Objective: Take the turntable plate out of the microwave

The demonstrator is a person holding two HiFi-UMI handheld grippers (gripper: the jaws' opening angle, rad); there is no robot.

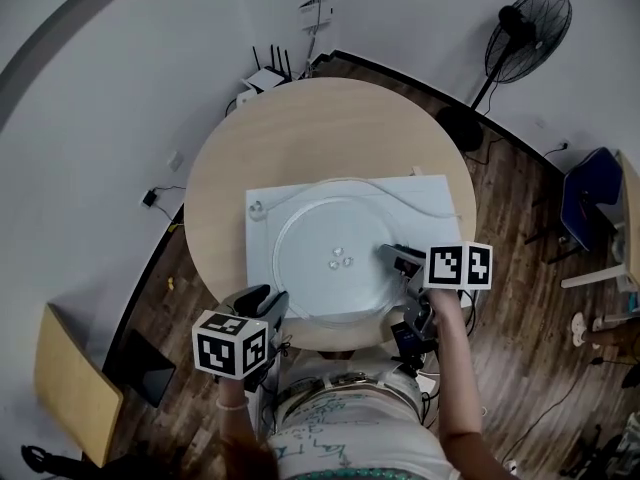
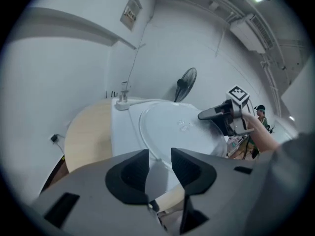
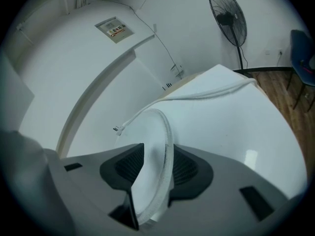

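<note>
While the plate (image 1: 320, 233) lies atop the microwave (image 1: 430, 193), my right gripper (image 3: 156, 159) pinches its rim — left gripper (image 2: 160, 163) straddles it, jaws narrowly apart.

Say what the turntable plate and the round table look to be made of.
Turntable plate: apparently clear glass, glossy; the white appliance under it shows through. Table: pale wood or wood-look laminate, matt, with an even tan surface.

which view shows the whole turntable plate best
The head view: nearly the whole round turntable plate shows from above. The left gripper view shows most of it slanted; the right gripper view only its rim between the jaws.
</note>
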